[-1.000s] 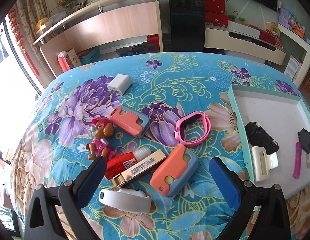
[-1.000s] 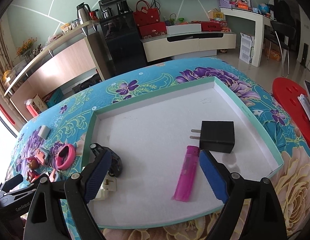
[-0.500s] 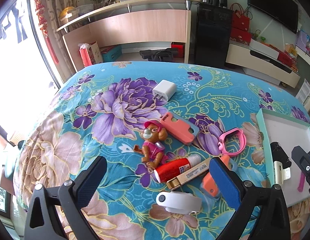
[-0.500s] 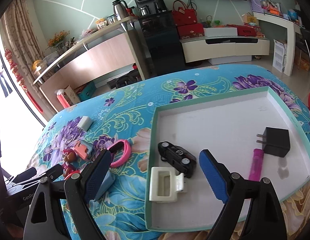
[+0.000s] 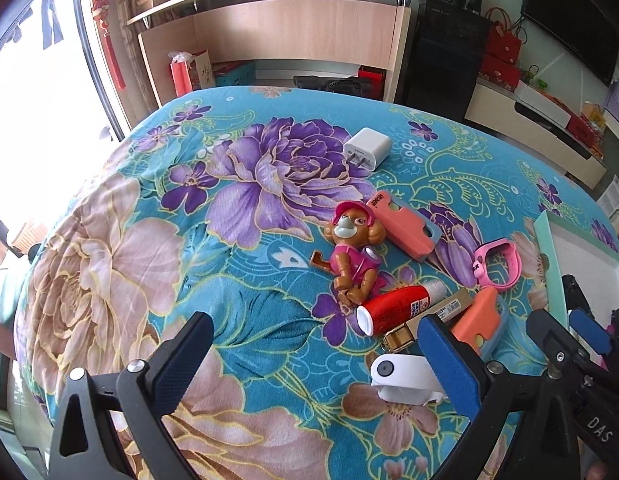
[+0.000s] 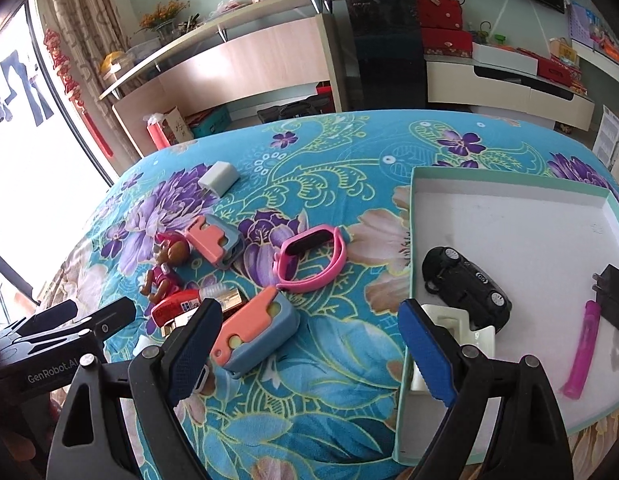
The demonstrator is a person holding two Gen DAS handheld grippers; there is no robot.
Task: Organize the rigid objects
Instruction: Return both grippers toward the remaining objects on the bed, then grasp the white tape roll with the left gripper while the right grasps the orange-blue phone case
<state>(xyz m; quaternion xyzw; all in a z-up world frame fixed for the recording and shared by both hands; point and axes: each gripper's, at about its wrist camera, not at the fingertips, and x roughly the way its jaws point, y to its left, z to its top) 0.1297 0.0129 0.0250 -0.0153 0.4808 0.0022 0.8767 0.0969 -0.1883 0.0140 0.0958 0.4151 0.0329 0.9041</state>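
Observation:
Loose items lie on the flowered cloth: a white charger (image 5: 367, 148), a dog figure (image 5: 355, 256), a pink watch band (image 6: 309, 260), a red tube (image 5: 397, 308), a gold lighter (image 5: 429, 320), a white holder (image 5: 405, 372) and two orange-and-blue cases (image 5: 405, 224) (image 6: 257, 328). My left gripper (image 5: 317, 364) is open over bare cloth, left of the pile. My right gripper (image 6: 313, 352) is open and empty. The nearer case lies just beyond its left finger. The teal-rimmed tray (image 6: 517, 232) holds a black toy car (image 6: 465, 284), a white clip (image 6: 453, 328), a pink lighter (image 6: 581, 356) and a black charger (image 6: 613, 296).
The cloth-covered table curves down at its left and near edges. The tray sits at the table's right end. Behind the table stand a wooden counter, a black cabinet and a low TV unit. The left gripper's body (image 6: 69, 328) shows low left in the right wrist view.
Both grippers have swung left. The right one left the tray for the cloth near the orange-and-blue case. The left one slid past the pile, which now lies to its right.

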